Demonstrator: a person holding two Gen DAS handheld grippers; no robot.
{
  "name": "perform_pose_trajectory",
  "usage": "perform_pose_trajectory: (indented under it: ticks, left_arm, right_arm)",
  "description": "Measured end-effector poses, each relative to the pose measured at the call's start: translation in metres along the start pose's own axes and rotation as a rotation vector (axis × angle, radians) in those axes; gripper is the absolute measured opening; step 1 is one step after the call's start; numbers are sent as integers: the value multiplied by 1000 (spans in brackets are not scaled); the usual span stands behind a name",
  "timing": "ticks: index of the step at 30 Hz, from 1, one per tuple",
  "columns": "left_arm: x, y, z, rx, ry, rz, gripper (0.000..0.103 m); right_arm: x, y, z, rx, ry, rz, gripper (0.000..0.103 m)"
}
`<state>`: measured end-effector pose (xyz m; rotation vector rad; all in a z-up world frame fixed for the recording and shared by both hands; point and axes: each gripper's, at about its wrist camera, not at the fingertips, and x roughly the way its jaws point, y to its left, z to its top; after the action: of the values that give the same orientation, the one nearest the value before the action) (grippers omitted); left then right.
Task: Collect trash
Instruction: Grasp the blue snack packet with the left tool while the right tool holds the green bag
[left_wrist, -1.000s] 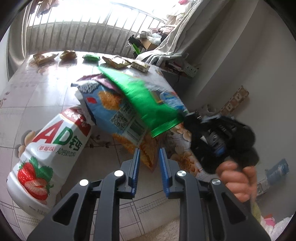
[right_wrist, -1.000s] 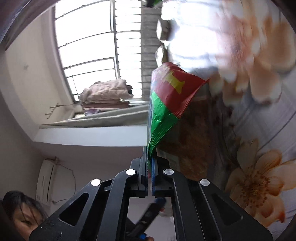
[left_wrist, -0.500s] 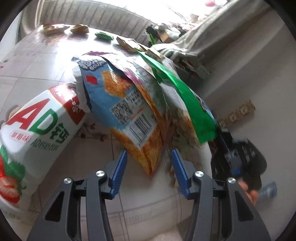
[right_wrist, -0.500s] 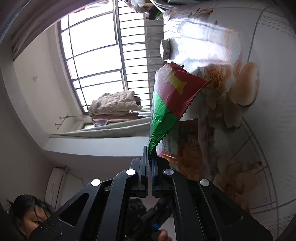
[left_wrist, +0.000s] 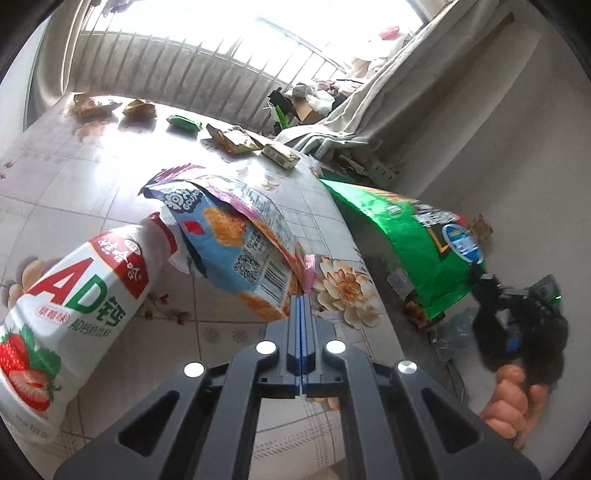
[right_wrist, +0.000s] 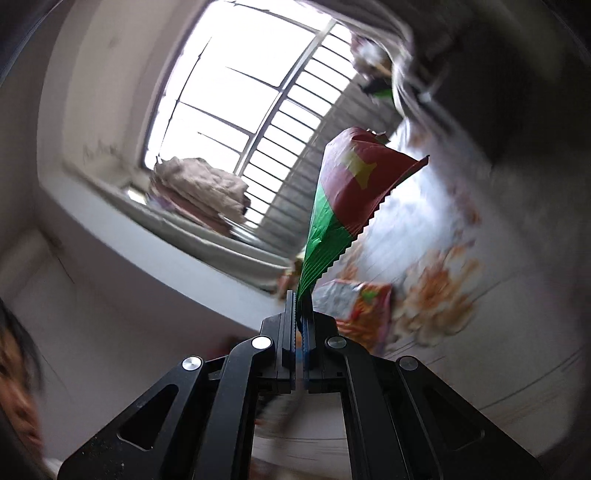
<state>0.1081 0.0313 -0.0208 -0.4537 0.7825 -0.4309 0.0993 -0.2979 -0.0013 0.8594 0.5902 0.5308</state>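
My left gripper (left_wrist: 302, 301) is shut on the near corner of a blue and orange snack bag (left_wrist: 236, 251), with a purple bag's edge (left_wrist: 308, 269) pinched alongside it. A large white AD strawberry-milk bottle (left_wrist: 66, 310) lies on the floral table (left_wrist: 55, 192) to its left. My right gripper (right_wrist: 298, 299) is shut on a green and red snack bag (right_wrist: 343, 206) and holds it in the air. That green bag (left_wrist: 417, 251) also shows in the left wrist view, off the table's right edge, with the right gripper (left_wrist: 480, 284) below it.
Several small wrappers (left_wrist: 236, 138) lie along the table's far edge by a window railing (left_wrist: 184, 74). A grey curtain and a clutter pile (left_wrist: 314, 99) stand at the back right. A wall (left_wrist: 517, 147) is to the right. Plastic bottles lie on the floor (left_wrist: 447, 332).
My left gripper was open around the blue bag's corner and has shut on it. My right gripper has carried the green bag rightward, off the table's edge.
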Motion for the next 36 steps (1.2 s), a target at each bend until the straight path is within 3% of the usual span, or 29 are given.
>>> perform_pose_trajectory:
  ticks: [2,5,9,14,16,19,21,23,26,29,30,33,36]
  left_arm:
    - [-2,1,-1,-12,11,4,0]
    - [-7,2,-3,-25,21,5,0]
    - [-11,9,-6,-38,35,11,0]
    - [-10,12,-7,-46,54,12,0]
    - [-7,12,-6,-42,64,10,3]
    - [-4,14,-5,-39,66,10,12]
    - [-3,16,-4,-42,63,13,14]
    - [-1,19,-4,-50,64,15,16]
    - [5,21,-4,-65,75,16,17]
    - [13,20,-2,-73,87,10,27]
    - [15,20,-1,-78,87,9,34]
    - [23,23,2,-116,88,7,51]
    - [32,29,7,-165,91,5,54]
  right_arm:
    - [-6,20,-3,-128,-11,-105,1]
    - [-9,57,-22,-411,-26,-338,1]
    - [26,93,-83,-890,31,-683,1]
    - [82,65,-177,-1334,214,-940,2]
    - [94,50,-200,-1408,280,-969,3]
    - [94,41,-217,-1430,332,-960,11]
    - [87,39,-219,-1404,345,-935,25]
    - [75,42,-212,-1350,337,-891,45]
    - [61,49,-196,-1247,328,-805,55]
    - [45,56,-175,-1085,321,-677,58]
    - [38,55,-166,-1018,307,-637,59]
    - [29,49,-148,-869,274,-586,60]
    - [15,42,-143,-752,253,-549,60]
